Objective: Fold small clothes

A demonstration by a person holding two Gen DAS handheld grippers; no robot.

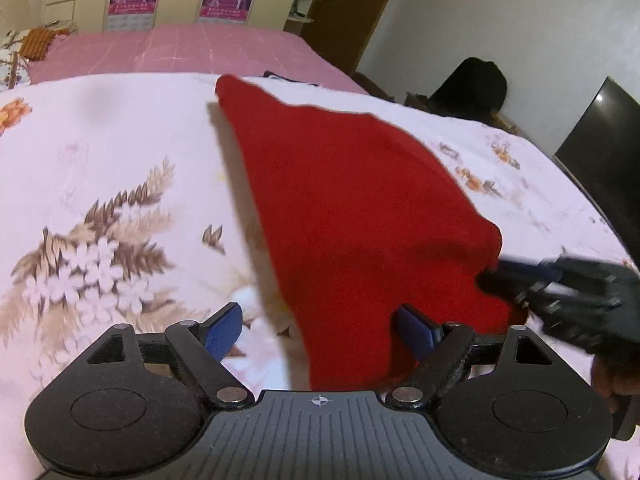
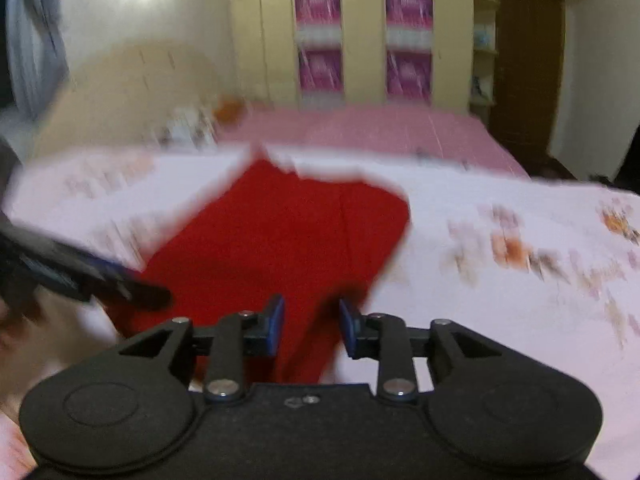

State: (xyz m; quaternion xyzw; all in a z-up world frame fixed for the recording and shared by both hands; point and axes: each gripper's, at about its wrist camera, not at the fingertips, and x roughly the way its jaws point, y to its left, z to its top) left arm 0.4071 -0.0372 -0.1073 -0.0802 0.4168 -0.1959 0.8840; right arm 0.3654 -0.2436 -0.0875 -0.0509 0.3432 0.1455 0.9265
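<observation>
A small red garment (image 1: 340,184) lies on the white floral sheet (image 1: 100,160) of a bed, with its near end raised toward me. My left gripper (image 1: 320,332) is open wide; the cloth's near edge hangs between its blue pads, close to the right pad (image 1: 416,332). In the right wrist view, a narrow strip of the red garment (image 2: 280,232) runs between the half-parted pads of my right gripper (image 2: 312,324), which do not visibly press on it. The right gripper (image 1: 492,276) meets the cloth's right corner in the left wrist view. The left gripper (image 2: 152,292) shows blurred at the cloth's left edge.
A pink sheet (image 1: 180,48) covers the far half of the bed, with pillows at its far left. A dark screen (image 1: 600,140) and a black chair (image 1: 472,88) stand past the bed's right edge. Wardrobe doors (image 2: 360,40) with purple posters line the back wall.
</observation>
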